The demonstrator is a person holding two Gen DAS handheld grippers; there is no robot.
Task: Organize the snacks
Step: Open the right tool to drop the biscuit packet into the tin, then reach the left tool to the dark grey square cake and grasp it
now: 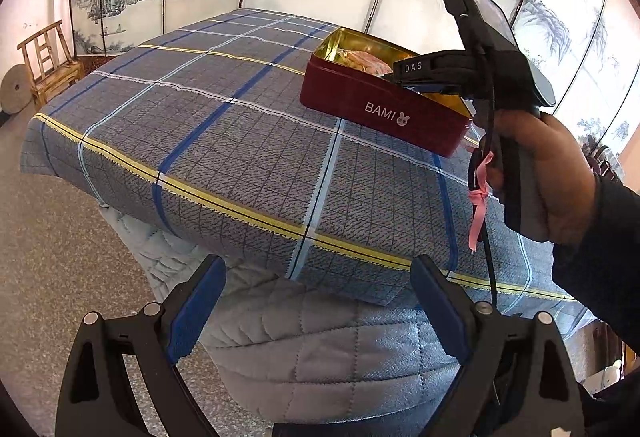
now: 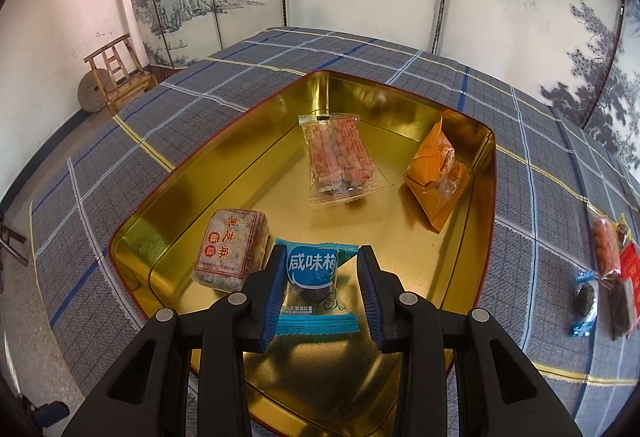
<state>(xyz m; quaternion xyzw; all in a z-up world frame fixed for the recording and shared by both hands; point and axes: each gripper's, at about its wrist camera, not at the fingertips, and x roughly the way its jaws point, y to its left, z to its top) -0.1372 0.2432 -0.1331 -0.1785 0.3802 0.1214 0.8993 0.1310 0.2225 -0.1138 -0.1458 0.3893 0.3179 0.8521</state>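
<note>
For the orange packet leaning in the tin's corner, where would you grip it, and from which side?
Grip the orange packet across its raised upper half, coming from above. It leans against the tin's wall, so a low side approach looks blocked, while its upper edges stand free of the clear packet.

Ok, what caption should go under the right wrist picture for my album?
The right gripper holds a blue snack packet over a gold tin with three snacks inside.
</note>
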